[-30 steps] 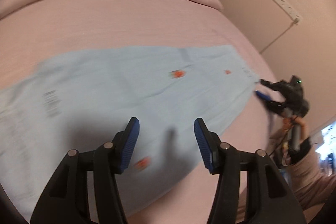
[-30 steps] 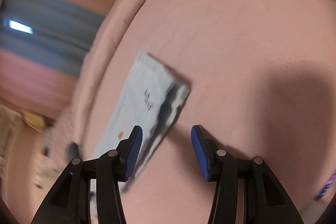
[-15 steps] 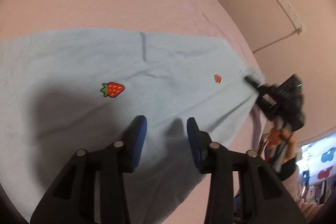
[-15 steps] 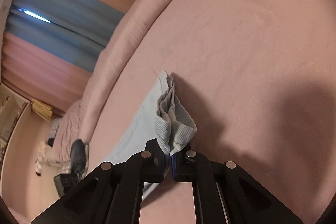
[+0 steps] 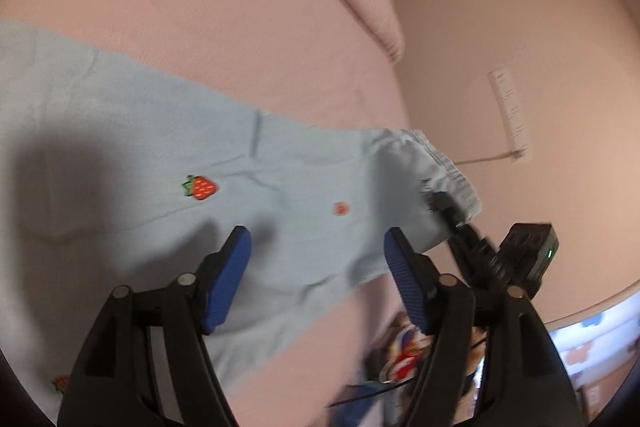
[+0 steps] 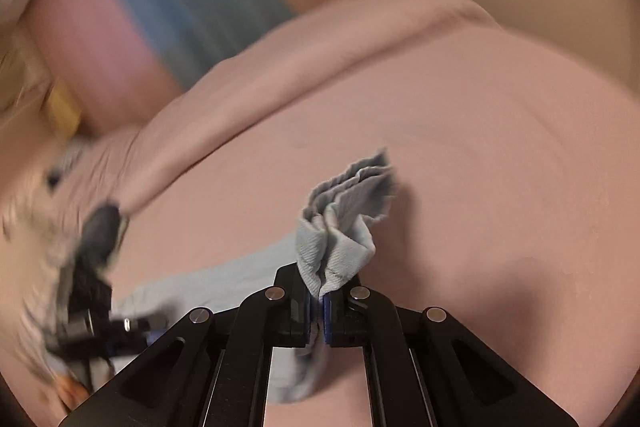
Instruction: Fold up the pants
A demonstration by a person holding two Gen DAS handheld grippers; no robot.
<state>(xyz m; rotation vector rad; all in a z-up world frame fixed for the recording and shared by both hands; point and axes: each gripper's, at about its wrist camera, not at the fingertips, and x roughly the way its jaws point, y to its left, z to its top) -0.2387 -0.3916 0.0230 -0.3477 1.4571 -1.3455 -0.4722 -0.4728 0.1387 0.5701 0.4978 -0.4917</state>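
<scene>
pink bedding covers the bed, and the light blue pants lie spread flat across it, reaching toward its right edge near the beige wall. red strawberry motifs dot the fabric (no readable writing shows anywhere). the left gripper hovers over the pants with jaws wide apart, holding nothing. the right gripper has its jaws closed tight on a bunched, ribbed end of the pants, raised off the bed.
</scene>
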